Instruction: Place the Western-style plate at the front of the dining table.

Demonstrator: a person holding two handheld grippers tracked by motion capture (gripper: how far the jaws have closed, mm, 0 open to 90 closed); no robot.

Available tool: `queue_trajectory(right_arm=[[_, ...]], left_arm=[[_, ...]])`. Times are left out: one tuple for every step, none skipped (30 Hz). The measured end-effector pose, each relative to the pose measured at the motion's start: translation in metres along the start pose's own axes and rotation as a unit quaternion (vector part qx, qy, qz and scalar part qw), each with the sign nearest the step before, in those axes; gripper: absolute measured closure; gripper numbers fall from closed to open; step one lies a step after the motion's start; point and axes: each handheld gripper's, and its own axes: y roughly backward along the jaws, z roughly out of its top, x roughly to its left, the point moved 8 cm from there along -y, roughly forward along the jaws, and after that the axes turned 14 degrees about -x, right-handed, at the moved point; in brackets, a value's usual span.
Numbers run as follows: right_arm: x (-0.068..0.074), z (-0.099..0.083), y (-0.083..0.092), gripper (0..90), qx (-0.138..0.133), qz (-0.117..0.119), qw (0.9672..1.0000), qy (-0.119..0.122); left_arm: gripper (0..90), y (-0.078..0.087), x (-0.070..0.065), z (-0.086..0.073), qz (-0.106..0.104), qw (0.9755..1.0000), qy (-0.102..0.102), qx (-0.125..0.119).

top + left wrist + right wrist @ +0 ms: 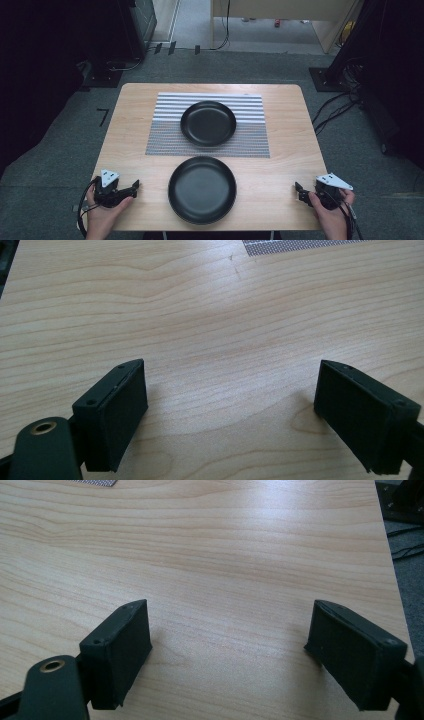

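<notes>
My desk [280, 200] is pale wood with a smooth, faintly sheened grain. The placemat [165, 142] at frame centre looks woven: striped in its upper half, fine mesh in its lower. Two black plates, the upper plate [208, 123] and the lower plate [202, 189], show a smooth satin gloss. My left gripper [230, 415] has matt black pads [122, 425], slightly rough.

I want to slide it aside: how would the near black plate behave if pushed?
The near black plate sits on bare wooden table, not on the striped mat, so it probably slides easily. Its glossy, rigid look suggests stiff and possibly breakable. Wide and shallow, it seems unlikely to tip.
</notes>
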Motion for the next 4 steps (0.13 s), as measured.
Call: queue_trajectory(right_arm=[[0.0000, 0.0000, 0.0000, 16.7, 0.000, 0.000, 1.0000, 0.000], [0.0000, 0.0000, 0.0000, 16.7, 0.000, 0.000, 1.0000, 0.000], [0.0000, 0.0000, 0.0000, 16.7, 0.000, 0.000, 1.0000, 0.000], [0.0000, 0.0000, 0.0000, 16.7, 0.000, 0.000, 1.0000, 0.000]], left_arm=[[13.5, 0.0000, 0.0000, 0.0000, 0.000, 1.0000, 0.000, 0.000], [13.5, -0.0001, 0.0000, 0.0000, 0.000, 1.0000, 0.000, 0.000], [13.5, -0.0001, 0.0000, 0.0001, 0.000, 1.0000, 0.000, 0.000], [13.5, 0.0000, 0.0000, 0.0001, 0.000, 1.0000, 0.000, 0.000]])
